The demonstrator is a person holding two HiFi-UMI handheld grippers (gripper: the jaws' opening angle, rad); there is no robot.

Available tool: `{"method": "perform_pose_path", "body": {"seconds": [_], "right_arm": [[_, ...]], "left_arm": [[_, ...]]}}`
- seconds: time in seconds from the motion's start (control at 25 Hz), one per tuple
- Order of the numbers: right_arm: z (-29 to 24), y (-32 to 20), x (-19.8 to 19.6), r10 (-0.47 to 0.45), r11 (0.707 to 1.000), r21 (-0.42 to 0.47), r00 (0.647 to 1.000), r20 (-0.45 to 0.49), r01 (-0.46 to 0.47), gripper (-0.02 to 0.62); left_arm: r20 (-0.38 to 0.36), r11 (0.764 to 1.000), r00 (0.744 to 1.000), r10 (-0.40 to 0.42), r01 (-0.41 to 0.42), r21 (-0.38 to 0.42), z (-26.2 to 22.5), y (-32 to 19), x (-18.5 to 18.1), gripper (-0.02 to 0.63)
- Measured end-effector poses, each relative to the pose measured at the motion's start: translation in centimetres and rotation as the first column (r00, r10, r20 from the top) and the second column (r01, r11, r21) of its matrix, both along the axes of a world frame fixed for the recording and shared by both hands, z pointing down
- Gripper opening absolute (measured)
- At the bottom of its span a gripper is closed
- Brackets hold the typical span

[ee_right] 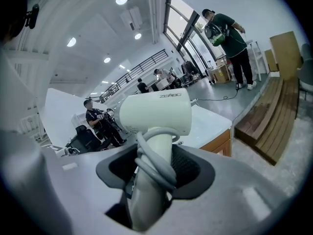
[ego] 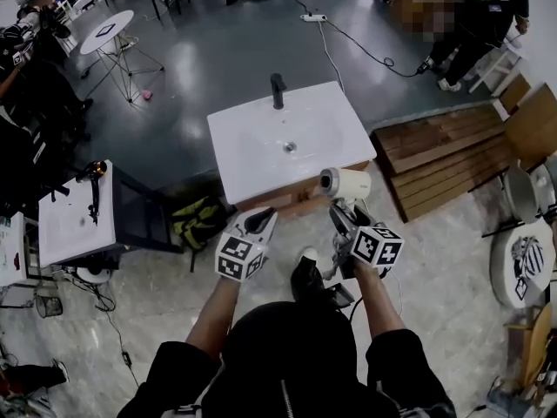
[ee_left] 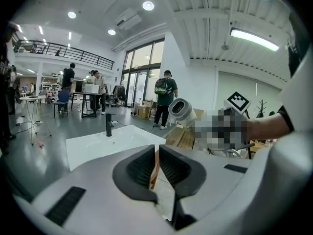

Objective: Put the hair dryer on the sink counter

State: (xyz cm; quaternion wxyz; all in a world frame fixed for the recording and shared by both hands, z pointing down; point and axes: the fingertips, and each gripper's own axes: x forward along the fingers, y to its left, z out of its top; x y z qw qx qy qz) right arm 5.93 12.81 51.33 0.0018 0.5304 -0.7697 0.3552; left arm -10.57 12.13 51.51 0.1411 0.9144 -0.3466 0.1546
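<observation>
At the centre of the head view, just short of the near edge of the sink counter (ego: 252, 151), I have the hair dryer (ego: 344, 184) up in the air in my right gripper (ego: 346, 218). Its jaws stand wide but are clamped on the handle, with the cord (ee_right: 152, 164) wound round it between the pads and the barrel above them. My left gripper (ego: 258, 223), at lower centre-left, carries nothing, its jaws drawn to a thin slit. So I judge the pick-up done and the placing not: the dryer hangs clear of the white top, not touching it. What's left is to carry it forward over the flat rim, away from the basin and the tap (ego: 278, 91) at upper centre, lower it and let go
</observation>
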Motion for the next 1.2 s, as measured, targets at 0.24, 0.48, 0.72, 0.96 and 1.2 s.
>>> {"method": "perform_pose_path", "body": {"seconds": [0.24,0.48,0.72,0.96,1.2], "right_arm": [[-0.6,-5.5,1.9,-0.024,1.0,-0.007,1.0,-0.005,0.023,0.204],[-0.7,-9.8,3.7,-0.042,0.999,-0.013,0.999,-0.005,0.042,0.204],[-0.7,-13.3,6.1,-0.066,0.998,-0.012,0.997,-0.027,0.066,0.204],[-0.9,-15.6,7.9,-0.094,0.996,-0.003,0.995,-0.035,0.094,0.204],[-0.5,-16.8,8.5,-0.121,0.993,-0.001,0.992,-0.047,0.121,0.204]], "left_arm": [[-0.004,1.0,1.0,-0.023,0.023,-0.015,-0.4,-4.7,1.9,0.028],[0.002,0.999,0.999,-0.036,0.036,-0.035,0.1,-8.7,3.9,0.028],[0.009,0.998,0.999,-0.042,0.042,-0.036,0.0,-12.1,6.7,0.028],[0.025,0.998,0.999,-0.049,0.05,-0.042,0.2,-14.7,9.0,0.028],[0.036,0.998,0.998,-0.049,0.05,-0.042,0.3,-15.7,10.5,0.028]]}}
